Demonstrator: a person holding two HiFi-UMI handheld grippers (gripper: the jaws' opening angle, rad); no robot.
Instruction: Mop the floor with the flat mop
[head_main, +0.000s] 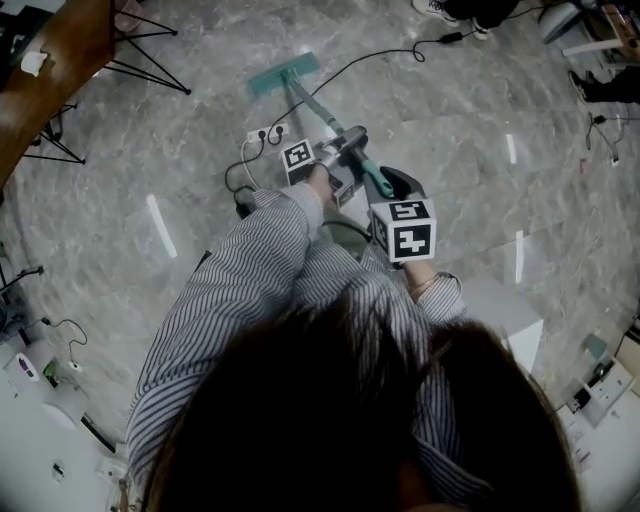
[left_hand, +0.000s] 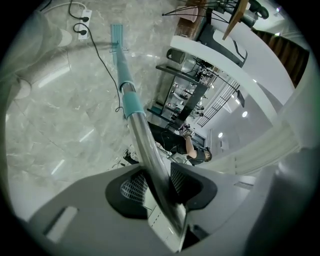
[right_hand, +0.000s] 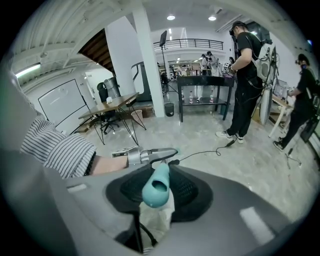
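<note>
Your left gripper (left_hand: 157, 187) had its 2 jaws closed hard on the metal pole (left_hand: 142, 142) of the flat mop (head_main: 315, 108), with the ribbed pads pressed against either side of the tube and no gap showing. Your right gripper (right_hand: 159, 189) was clamped just as tightly on the teal grip (right_hand: 156, 182) at the top end of the handle. The grip's hollow tip stuck out between the jaws toward the camera.

In the head view the left gripper held the shaft further from your body. The right one sat nearer to you and higher on the handle, and both marker cubes faced up. Your striped sleeve (head_main: 270, 260) reached forward to the left gripper.

The mop slanted away from you, and its teal mop head (head_main: 283, 72) lay flat on the grey marbled floor (head_main: 120, 180), well ahead of you. A white power strip (head_main: 268, 132) lay on the floor just beside the pole, between you and the mop head. A black cable (head_main: 385, 52) ran from it past the head toward the far right.

In the right gripper view a person in black clothes (right_hand: 246, 75) stood beside a dark table (right_hand: 202, 79), and a 2nd person (right_hand: 304, 97) stood at the right edge.
</note>
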